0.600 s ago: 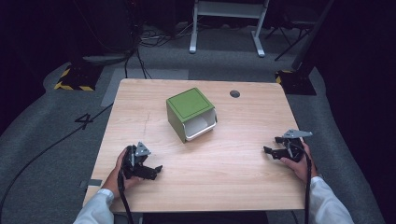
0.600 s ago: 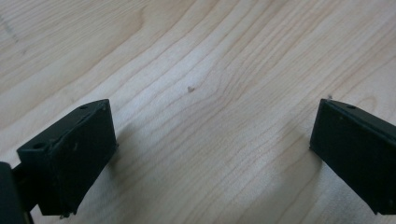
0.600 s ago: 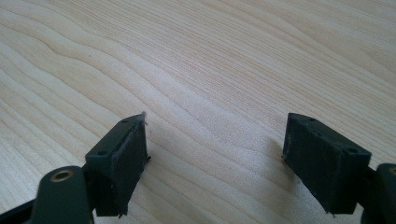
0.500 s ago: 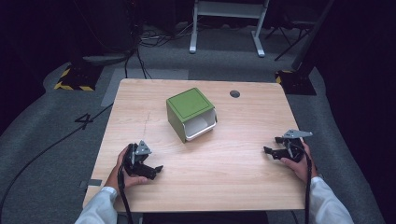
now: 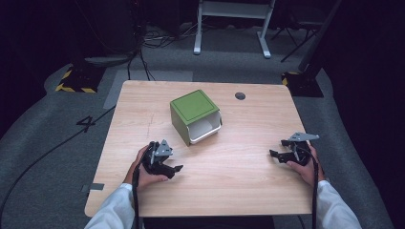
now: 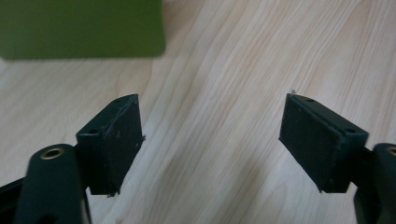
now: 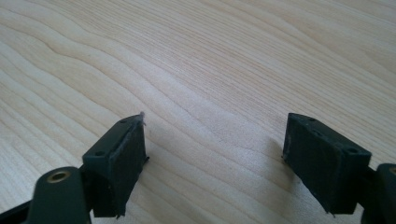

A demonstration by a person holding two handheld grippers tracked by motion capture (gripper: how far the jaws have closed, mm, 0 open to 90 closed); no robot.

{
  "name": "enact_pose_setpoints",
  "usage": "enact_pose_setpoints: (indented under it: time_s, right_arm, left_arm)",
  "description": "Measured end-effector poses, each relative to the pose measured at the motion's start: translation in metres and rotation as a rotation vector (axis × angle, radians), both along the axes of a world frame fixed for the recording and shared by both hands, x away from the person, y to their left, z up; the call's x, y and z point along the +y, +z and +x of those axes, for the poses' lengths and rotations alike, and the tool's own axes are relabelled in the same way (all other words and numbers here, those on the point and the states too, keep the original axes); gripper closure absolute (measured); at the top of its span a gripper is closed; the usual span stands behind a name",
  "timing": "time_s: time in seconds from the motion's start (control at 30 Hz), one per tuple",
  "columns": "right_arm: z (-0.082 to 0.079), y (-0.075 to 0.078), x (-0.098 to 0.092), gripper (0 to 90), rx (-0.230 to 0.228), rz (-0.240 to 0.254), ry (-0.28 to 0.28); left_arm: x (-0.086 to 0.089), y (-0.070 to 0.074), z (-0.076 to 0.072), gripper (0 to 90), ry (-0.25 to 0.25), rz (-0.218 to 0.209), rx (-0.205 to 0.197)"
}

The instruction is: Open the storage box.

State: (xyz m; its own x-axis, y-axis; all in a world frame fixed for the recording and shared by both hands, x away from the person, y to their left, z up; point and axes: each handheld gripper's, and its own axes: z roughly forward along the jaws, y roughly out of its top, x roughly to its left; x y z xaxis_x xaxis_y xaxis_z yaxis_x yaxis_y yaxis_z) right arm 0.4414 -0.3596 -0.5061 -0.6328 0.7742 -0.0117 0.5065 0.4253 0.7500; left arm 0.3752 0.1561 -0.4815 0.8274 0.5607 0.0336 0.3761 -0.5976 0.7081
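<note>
Resting low on the table [image 5: 239, 191], the left gripper [image 5: 175, 169] sits at the near left part of the wood, held by the person's left hand [image 5: 143, 167], and its jaws point toward the right and a little away from the person. In the left gripper view the two black pads [image 6: 116, 140] stand wide apart with only bare wood grain between them, so they hold nothing. The green box [image 5: 193, 114] stands near the middle of the table, a bit to the far side, turned at an angle; its open white front faces the near right. It is near the left gripper but not touching it, and in the left gripper view its green side [image 6: 81, 28] is blurred at the upper left, beyond the jaws. The right gripper [image 5: 274, 154] lies at the near right edge in the right hand [image 5: 303, 164], well apart from the box, jaws pointing to the left. In the right gripper view its pads [image 7: 322, 158] are also spread wide over empty wood, gripping nothing
</note>
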Motion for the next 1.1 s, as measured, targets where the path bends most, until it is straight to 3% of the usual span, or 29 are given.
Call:
enact_pose_setpoints:
  time_s: [0.2,0.33,0.43,0.53,0.57,1.1]
  right_arm:
    - [0.000,0.000,0.000,21.1,0.000,0.000,0.001]
    - [0.000,0.000,0.000,21.1,0.000,0.000,0.002]
    - [0.000,0.000,0.000,21.1,0.000,0.000,0.002]
    - [0.000,0.000,0.000,21.0,0.000,0.000,0.002]
    - [0.000,0.000,0.000,21.1,0.000,-0.001,0.003]
    - [0.001,0.000,0.000,21.0,0.000,-0.001,0.004]
  left_arm:
    - [-0.022,0.022,0.001,24.5,-0.029,-0.027,-0.065]
    - [-0.028,0.029,0.001,24.8,-0.038,-0.048,-0.073]
    - [-0.037,0.037,-0.001,25.7,-0.056,-0.037,-0.104]
    - [-0.042,0.039,0.000,25.7,-0.061,-0.036,-0.109]
    - [-0.047,0.041,0.001,25.6,-0.057,-0.014,-0.112]
    - [-0.075,0.052,0.014,27.1,-0.069,-0.039,-0.139]
